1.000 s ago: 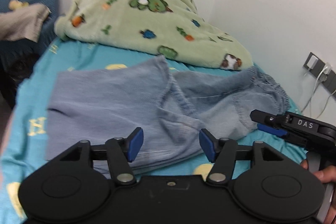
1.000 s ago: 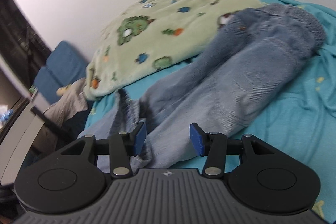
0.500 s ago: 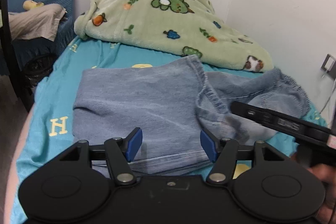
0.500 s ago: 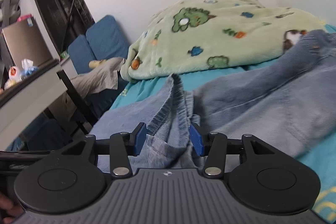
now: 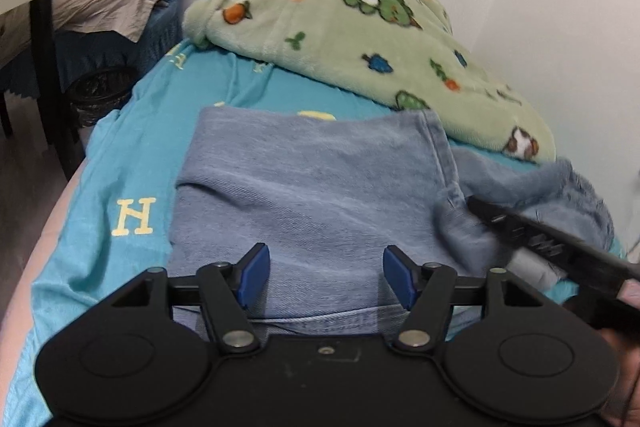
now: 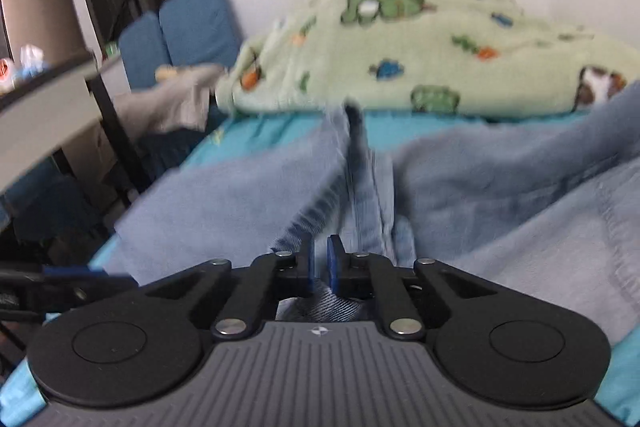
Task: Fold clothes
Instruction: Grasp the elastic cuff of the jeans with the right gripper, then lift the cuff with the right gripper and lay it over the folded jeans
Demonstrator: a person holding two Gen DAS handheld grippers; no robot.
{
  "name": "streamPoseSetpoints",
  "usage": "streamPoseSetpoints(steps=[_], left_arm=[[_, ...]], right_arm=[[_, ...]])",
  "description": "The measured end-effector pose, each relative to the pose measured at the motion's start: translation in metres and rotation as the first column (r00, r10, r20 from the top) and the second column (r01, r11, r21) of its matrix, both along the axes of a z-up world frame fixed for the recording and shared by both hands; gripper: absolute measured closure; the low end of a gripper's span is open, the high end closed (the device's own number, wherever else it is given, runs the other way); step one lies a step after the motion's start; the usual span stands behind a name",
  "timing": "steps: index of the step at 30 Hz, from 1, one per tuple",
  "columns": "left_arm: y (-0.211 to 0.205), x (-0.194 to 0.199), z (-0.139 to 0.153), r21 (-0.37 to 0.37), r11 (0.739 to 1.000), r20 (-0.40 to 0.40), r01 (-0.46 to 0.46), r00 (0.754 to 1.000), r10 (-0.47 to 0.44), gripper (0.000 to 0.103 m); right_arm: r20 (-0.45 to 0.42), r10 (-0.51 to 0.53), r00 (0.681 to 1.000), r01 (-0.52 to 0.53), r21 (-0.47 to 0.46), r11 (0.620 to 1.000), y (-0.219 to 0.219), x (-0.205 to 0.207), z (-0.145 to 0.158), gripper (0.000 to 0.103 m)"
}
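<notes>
While the bed [image 5: 100,155] carries the jeans [image 5: 320,187] across its middle, short of the green blanket [image 5: 360,39] at its far edge, the right tongs [image 6: 319,262] have now pinched shut on a raised denim ridge, so a fold can likely begin. The left tongs [image 5: 326,277] hover spread wide, holding nothing.

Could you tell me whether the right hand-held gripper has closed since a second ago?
Yes. The right hand-held gripper was open; now its jaws pinch the jeans fold, nearer the blanket.
</notes>
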State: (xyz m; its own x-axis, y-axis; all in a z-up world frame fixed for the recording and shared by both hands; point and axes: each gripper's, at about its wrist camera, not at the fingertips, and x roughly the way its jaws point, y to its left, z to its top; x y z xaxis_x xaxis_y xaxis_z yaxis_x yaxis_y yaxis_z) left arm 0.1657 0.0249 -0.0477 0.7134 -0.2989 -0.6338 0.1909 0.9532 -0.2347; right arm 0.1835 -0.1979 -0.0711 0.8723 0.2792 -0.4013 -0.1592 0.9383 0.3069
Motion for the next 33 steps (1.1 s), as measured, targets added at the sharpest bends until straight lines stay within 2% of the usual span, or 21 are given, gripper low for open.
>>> streamPoseSetpoints(steps=[2, 3, 4, 7, 9, 11, 14, 15, 16, 17, 18, 21, 24, 26, 28, 30, 33], left_arm=[[0.005, -0.003, 0.004, -0.012, 1.0, 0.013, -0.01, 1.0, 0.01, 0.042], [0.007, -0.004, 0.007, -0.015, 1.0, 0.02, -0.015, 1.0, 0.015, 0.042], [0.008, -0.005, 0.008, -0.017, 1.0, 0.026, -0.022, 0.999, 0.022, 0.042], [0.01, -0.005, 0.009, -0.022, 0.999, 0.027, -0.043, 0.999, 0.043, 0.041], [0.011, -0.003, 0.007, -0.025, 0.998, 0.019, -0.054, 0.998, 0.054, 0.041], [0.011, -0.002, 0.006, -0.024, 0.998, 0.012, -0.063, 0.998, 0.063, 0.041], [0.014, 0.0, 0.002, -0.027, 0.997, 0.001, -0.075, 0.997, 0.075, 0.041], [0.015, 0.001, 0.001, -0.035, 0.996, -0.002, -0.077, 0.997, 0.077, 0.041], [0.015, 0.002, 0.002, -0.043, 0.996, -0.004, -0.08, 0.997, 0.08, 0.041], [0.016, 0.003, 0.002, -0.051, 0.995, -0.005, -0.082, 0.997, 0.082, 0.041], [0.016, 0.004, 0.001, -0.055, 0.995, -0.003, -0.084, 0.996, 0.084, 0.041], [0.018, 0.008, -0.002, -0.06, 0.994, 0.0, -0.091, 0.996, 0.091, 0.041], [0.019, 0.012, -0.008, -0.058, 0.995, -0.013, -0.08, 0.997, 0.08, 0.041], [0.019, 0.013, -0.01, -0.054, 0.996, -0.006, -0.073, 0.997, 0.073, 0.041], [0.02, 0.014, -0.01, -0.051, 0.996, 0.005, -0.075, 0.997, 0.076, 0.041], [0.023, 0.014, -0.008, -0.063, 0.995, 0.016, -0.077, 0.997, 0.078, 0.041], [0.027, 0.011, -0.005, -0.092, 0.993, 0.036, -0.073, 0.996, 0.077, 0.041]], right_arm=[[0.034, -0.036, 0.999, 0.035, 0.031, 0.999, -0.009, -0.007, 0.015, 0.098], [0.038, -0.065, 0.997, 0.063, 0.049, 0.997, -0.014, -0.01, 0.02, 0.103], [0.03, -0.101, 0.994, 0.099, 0.063, 0.993, -0.021, -0.013, 0.023, 0.103], [-0.09, -0.17, 0.981, 0.18, 0.119, 0.977, -0.047, -0.012, 0.008, 0.103], [-0.189, -0.167, 0.968, 0.201, 0.179, 0.963, -0.062, -0.01, -0.012, 0.103], [-0.21, -0.136, 0.968, 0.189, 0.256, 0.948, -0.069, -0.01, -0.023, 0.103], [-0.206, -0.123, 0.971, 0.179, 0.281, 0.943, -0.066, -0.003, -0.022, 0.088], [-0.202, -0.105, 0.974, 0.161, 0.287, 0.944, -0.064, 0.002, -0.021, 0.075], [-0.197, -0.087, 0.977, 0.143, 0.293, 0.945, -0.062, 0.006, -0.019, 0.047], [-0.201, -0.064, 0.978, 0.124, 0.301, 0.945, -0.061, 0.012, -0.018, 0.035], [-0.205, -0.042, 0.978, 0.105, 0.311, 0.945, -0.06, 0.019, -0.016, 0.028], [-0.232, 0.016, 0.972, 0.049, 0.268, 0.962, -0.047, 0.044, -0.017, 0.027], [-0.3, 0.008, 0.954, 0.05, 0.186, 0.981, -0.037, 0.072, -0.025, 0.029], [-0.321, 0.031, 0.947, 0.043, 0.222, 0.974, -0.037, 0.08, -0.032, 0.046], [-0.298, 0.029, 0.954, 0.054, 0.266, 0.962, -0.04, 0.077, -0.027, 0.073], [-0.22, 0.025, 0.975, 0.035, 0.263, 0.964, -0.037, 0.067, -0.009, 0.076], [-0.09, 0.012, 0.996, 0.003, 0.167, 0.986, -0.026, 0.052, 0.029, 0.077]])
